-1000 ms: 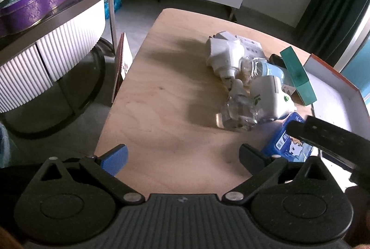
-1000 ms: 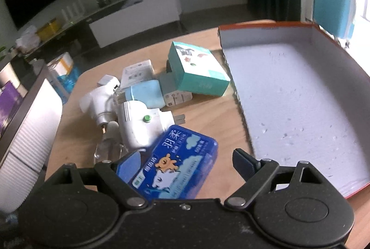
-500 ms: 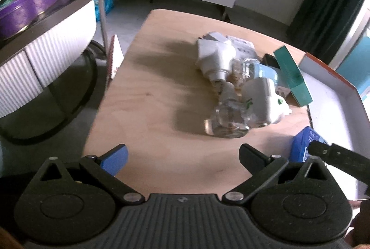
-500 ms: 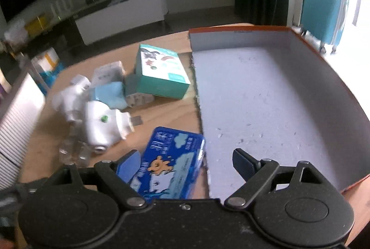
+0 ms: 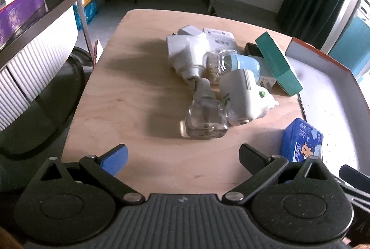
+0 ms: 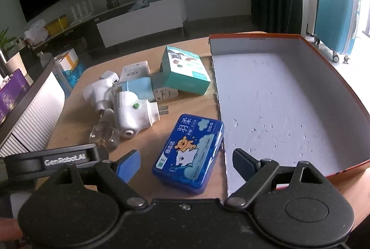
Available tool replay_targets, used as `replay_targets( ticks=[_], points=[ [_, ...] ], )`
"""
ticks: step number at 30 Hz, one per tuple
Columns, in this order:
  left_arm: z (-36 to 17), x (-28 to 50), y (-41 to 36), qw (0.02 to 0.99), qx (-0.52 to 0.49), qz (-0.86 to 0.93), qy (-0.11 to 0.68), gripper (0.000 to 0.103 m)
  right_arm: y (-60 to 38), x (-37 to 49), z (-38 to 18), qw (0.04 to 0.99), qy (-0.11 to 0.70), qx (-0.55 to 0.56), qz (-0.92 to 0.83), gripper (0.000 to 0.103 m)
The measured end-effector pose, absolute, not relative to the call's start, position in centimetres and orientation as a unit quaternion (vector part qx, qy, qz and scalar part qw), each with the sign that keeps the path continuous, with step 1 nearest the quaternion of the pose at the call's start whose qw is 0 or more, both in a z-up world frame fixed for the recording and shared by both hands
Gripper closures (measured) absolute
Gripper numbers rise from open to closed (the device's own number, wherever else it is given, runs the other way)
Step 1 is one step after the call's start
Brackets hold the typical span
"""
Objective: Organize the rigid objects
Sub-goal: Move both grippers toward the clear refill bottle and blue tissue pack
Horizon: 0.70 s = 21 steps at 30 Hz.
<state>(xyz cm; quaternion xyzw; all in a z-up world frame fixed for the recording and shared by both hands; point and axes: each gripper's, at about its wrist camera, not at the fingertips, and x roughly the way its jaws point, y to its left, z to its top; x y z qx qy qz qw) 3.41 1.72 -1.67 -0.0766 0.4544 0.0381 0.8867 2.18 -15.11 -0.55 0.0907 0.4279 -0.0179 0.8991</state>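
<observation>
Reading "GenRobot.AI" on left gripper; blue tin w/ Chinese text, long axis along box wall; both grippers, right gripper incl., spread, empty.

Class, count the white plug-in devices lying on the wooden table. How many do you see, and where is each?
2. One white plug-in device with a green button lies beside the clear bottle; another white plug-in device lies behind it, at the pile's far left. Others may be hidden.

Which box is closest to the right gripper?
The blue bear box, lying flat right between the open right gripper fingers. The teal box and the small white box sit farther back in the pile.
</observation>
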Motion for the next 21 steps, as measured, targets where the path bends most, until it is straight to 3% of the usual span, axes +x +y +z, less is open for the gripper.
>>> replay_targets(
  ticks=[21],
  points=[
    [-2.11,4.03,1.80,0.887,-0.076,0.048,0.454,0.000,-15.24,2.09,-0.73,0.900,0.423,0.098,-0.019,0.001]
  ],
)
